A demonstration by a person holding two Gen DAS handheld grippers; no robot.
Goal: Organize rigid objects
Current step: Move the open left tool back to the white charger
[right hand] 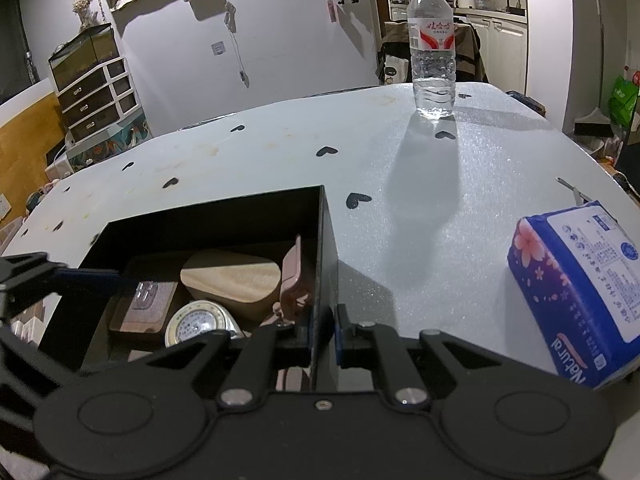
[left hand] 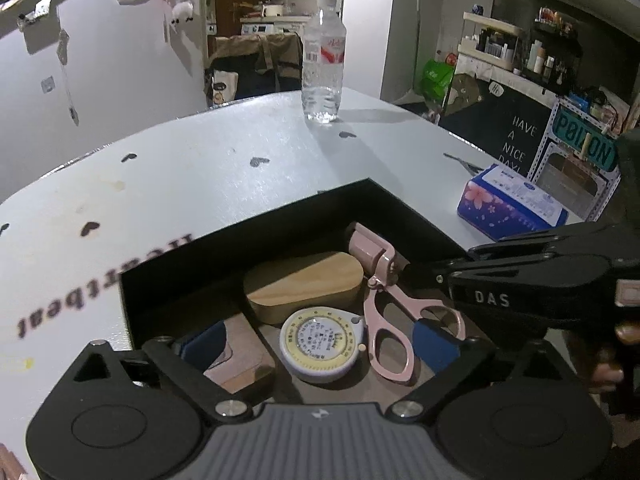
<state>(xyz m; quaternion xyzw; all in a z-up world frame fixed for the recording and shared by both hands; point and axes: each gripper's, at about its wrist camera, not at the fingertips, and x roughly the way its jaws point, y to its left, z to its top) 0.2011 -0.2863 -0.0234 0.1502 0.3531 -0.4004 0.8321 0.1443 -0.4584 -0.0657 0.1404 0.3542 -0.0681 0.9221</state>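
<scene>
Left wrist view looks down into an open black rectangular box that sits on the pale grey worktop printed with small black hearts. Inside lie a rounded pale wooden block, a round yellow-and-white tape measure just in front of it, a pink metal eyelash curler with its handles toward the camera, and a brown wooden coaster at the left. The left gripper hangs over the box with its jaws spread wide, holding nothing. Right wrist view shows the right gripper with its jaws closed tight on the box's right wall, one blue pad inside and one outside. On the worktop outside the box, a clear plastic water bottle stands upright at the far edge, and a blue flowered tissue pack lies well to the right.
</scene>
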